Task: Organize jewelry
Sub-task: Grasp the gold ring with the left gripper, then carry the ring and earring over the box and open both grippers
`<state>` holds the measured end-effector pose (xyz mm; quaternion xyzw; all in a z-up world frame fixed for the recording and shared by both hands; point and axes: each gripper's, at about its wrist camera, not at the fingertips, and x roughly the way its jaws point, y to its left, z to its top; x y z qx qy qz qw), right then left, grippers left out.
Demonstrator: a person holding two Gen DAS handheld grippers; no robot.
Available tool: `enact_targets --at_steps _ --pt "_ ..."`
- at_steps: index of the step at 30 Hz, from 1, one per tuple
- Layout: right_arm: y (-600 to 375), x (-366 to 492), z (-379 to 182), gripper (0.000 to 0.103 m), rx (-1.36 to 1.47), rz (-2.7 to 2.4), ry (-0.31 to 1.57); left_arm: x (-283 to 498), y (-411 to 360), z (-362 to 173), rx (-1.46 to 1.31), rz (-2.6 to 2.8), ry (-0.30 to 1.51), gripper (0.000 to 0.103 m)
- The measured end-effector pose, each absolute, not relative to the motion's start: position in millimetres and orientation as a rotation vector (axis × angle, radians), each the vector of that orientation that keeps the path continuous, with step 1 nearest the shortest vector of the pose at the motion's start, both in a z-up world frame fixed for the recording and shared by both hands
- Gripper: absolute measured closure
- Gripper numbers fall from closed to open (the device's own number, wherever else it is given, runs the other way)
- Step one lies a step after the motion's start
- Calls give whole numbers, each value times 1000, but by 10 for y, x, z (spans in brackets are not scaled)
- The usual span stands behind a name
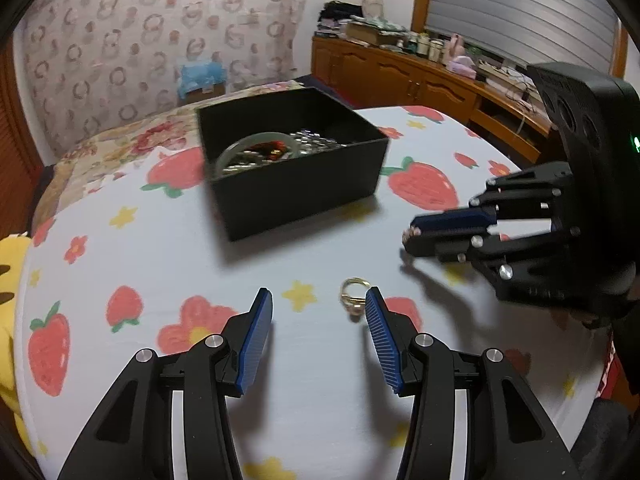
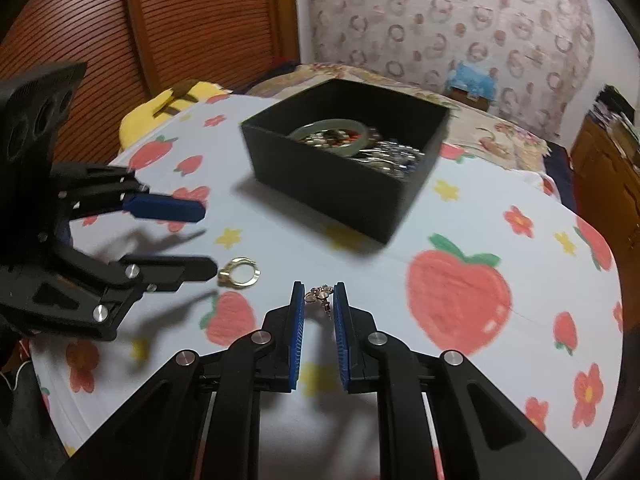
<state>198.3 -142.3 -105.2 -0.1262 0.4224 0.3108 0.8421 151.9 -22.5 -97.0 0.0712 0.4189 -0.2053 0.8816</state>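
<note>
Here, near the black box (image 2: pixel 340 176), my right gripper (image 2: pixel 319 292) nearly pinches the earring (image 2: pixel 320 298); my left gripper (image 1: pixel 319 304) gapes empty beside the gold ring (image 1: pixel 352 296).

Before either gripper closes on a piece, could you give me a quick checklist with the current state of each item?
1. Left gripper open wide enough for the gold ring: ok.
2. Ring centred between the left fingers: not ok; it lies close by the finger on the picture's right.
3. Small earring between the right gripper's fingertips: ok.
4. Right pads pressing on the earring: cannot tell; a narrow gap shows.
5. Black box open and unobstructed: ok; it already holds a green bangle and other jewelry.
6. Grippers apart from each other: ok.
</note>
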Motion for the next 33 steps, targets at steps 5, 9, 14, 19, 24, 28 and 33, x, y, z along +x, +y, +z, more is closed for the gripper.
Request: enact_targets --at_steps 5,9,14,19,24,28,33 --pt "-1565 1976 -1041 87 -246 630 887 1519 -385 -996 189 -457 880 57" --pt "-1622 1979 -1009 87 -233 628 878 1534 -480 -1015 223 -460 881 57" --pt "-1622 1974 -991 87 -226 633 869 1568 -524 -1051 247 -449 897 70" --pt "-1639 1973 -984 87 -229 634 867 1572 -509 -1057 244 -454 899 85" --pt "-1635 2009 -886 87 -254 636 845 1572 -499 -1029 244 -448 885 85" --pt "-1598 2077 -715 87 -275 638 804 1613 -448 -921 215 -428 854 85" --pt "-1538 2284 -475 87 -274 645 749 1711 -367 -742 198 -401 807 85"
